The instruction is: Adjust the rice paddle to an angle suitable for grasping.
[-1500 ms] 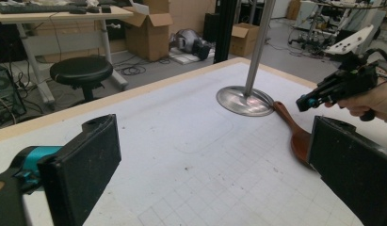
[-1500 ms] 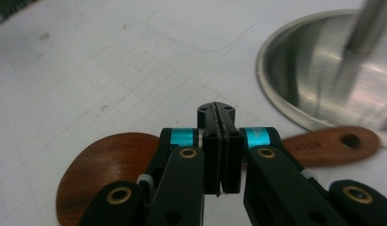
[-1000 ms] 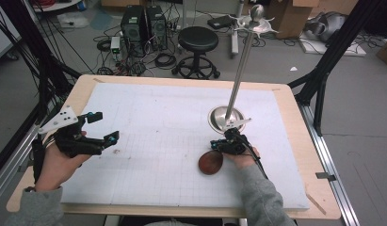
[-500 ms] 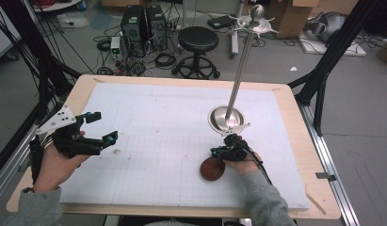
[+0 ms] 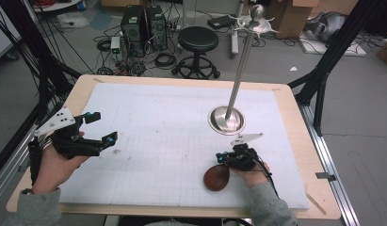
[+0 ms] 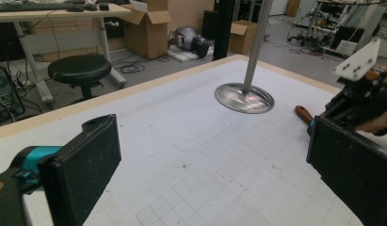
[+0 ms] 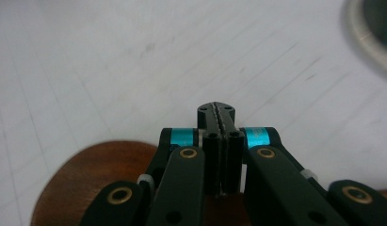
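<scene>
R gripper [image 5: 229, 158], nearest the person at the table's front edge: jaws pressed tight together in the right gripper view, and they look clamped on the handle of a brown wooden spoon [image 5: 216, 177] running under them, though the contact itself is hidden. Spoon bowl lies flat on the white gridded mat [image 5: 163, 127], just left of the R hand. Vs a sec ago, hand + spoon have slid toward the person and away from the stand's round base [image 5: 226, 119], now apart from it. Reads as carrying or dragging the spoon, not yet lifting toward the hooks atop the steel utensil stand [image 5: 243, 61].

L gripper [image 5: 100, 128]: jaws wide apart, nothing between, parked at the mat's left edge, unmoved.
</scene>
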Demonstrator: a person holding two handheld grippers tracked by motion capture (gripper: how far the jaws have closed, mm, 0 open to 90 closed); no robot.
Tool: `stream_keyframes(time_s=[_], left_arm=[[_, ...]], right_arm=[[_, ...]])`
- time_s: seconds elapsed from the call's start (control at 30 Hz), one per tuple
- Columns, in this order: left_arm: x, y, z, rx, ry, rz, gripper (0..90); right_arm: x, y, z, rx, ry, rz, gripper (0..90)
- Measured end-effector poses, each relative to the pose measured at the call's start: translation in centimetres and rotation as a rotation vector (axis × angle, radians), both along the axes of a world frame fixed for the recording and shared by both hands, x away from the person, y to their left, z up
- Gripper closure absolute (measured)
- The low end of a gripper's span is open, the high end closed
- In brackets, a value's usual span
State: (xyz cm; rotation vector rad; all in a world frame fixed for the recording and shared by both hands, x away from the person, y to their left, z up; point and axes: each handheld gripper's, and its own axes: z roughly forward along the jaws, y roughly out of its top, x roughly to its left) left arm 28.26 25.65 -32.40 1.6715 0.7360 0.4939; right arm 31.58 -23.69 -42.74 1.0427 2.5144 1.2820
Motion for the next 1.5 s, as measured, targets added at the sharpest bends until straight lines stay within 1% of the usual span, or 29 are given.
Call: stream_keyframes(time_s=[0.03,0.07,0.1,0.13,0.17,0.2,0.27,0.3,0.33,0.37,0.4,0.43,0.5,0.67,0.93,1.1,1.13,1.27,1.43,1.5], left_arm=[[0.0,0.0,0.0,0.002,-0.001,-0.002,3.9],[0.0,0.0,0.0,0.000,-0.004,-0.002,3.9],[0.0,0.0,0.1,0.001,-0.005,-0.002,3.9],[0.0,0.0,0.1,0.001,-0.005,-0.002,3.9],[0.0,0.0,0.0,0.000,-0.004,-0.003,4.0],[0.0,0.0,0.0,0.002,-0.004,-0.005,4.0],[-0.1,-0.1,0.0,0.004,-0.002,-0.003,3.9],[-0.1,-0.1,0.0,0.003,-0.004,-0.006,3.9],[-0.1,-0.1,0.0,0.004,-0.004,-0.007,3.9],[-0.1,-0.2,0.1,0.002,-0.003,-0.005,3.9],[0.0,-0.2,0.0,0.003,-0.003,-0.008,3.9],[0.0,-0.2,0.0,0.004,-0.003,-0.007,3.9],[0.0,-0.3,-0.1,0.003,0.001,-0.009,3.9],[0.0,-0.3,-0.1,0.003,0.002,-0.008,3.9],[-0.1,-0.3,-0.1,0.007,0.001,-0.006,4.0],[0.0,-0.3,-0.2,0.008,0.007,-0.003,4.0],[0.0,-0.2,-0.3,0.007,0.008,-0.002,3.9],[-0.2,-0.1,-0.2,0.007,0.006,0.004,4.0],[-0.3,0.2,-0.3,0.011,0.008,0.013,3.9],[-0.3,0.2,-0.3,0.010,0.009,0.015,3.9]], right_arm=[[0.0,-0.8,0.4,-0.011,-0.029,-0.013,90.0],[-0.1,-1.6,0.7,-0.018,-0.040,-0.028,90.0],[-0.2,-2.5,0.9,-0.008,-0.048,-0.042,90.0],[-0.3,-4.3,0.8,0.007,-0.042,-0.063,90.0],[-0.3,-5.0,0.6,-0.006,-0.039,-0.071,90.0],[-0.3,-5.0,0.6,-0.006,-0.039,-0.071,90.0],[-0.3,-6.3,0.0,-0.018,-0.028,-0.075,90.0],[-0.4,-7.4,-0.6,-0.036,-0.022,-0.094,90.0],[-0.4,-7.4,-0.6,-0.036,-0.022,-0.094,90.0],[-0.4,-8.1,-1.2,-0.039,-0.006,-0.111,90.0],[-0.4,-8.1,-1.2,-0.039,-0.006,-0.111,90.0],[-0.3,-8.4,-1.6,-0.049,0.003,-0.124,90.0],[-0.3,-8.4,-1.7,-0.055,0.005,-0.125,90.0],[0.0,-7.8,-1.9,-0.067,-0.020,-0.117,90.0],[0.7,-7.2,-2.1,-0.047,-0.021,-0.117,90.0],[1.3,-6.0,-2.0,-0.061,-0.030,-0.101,90.0],[1.6,-5.4,-2.0,-0.067,-0.036,-0.093,90.0],[1.9,-4.7,-1.9,-0.072,-0.037,-0.082,90.0],[2.4,-4.1,-2.1,-0.045,-0.037,-0.081,90.0],[2.5,-3.9,-2.1,-0.044,-0.032,-0.077,90.0]])
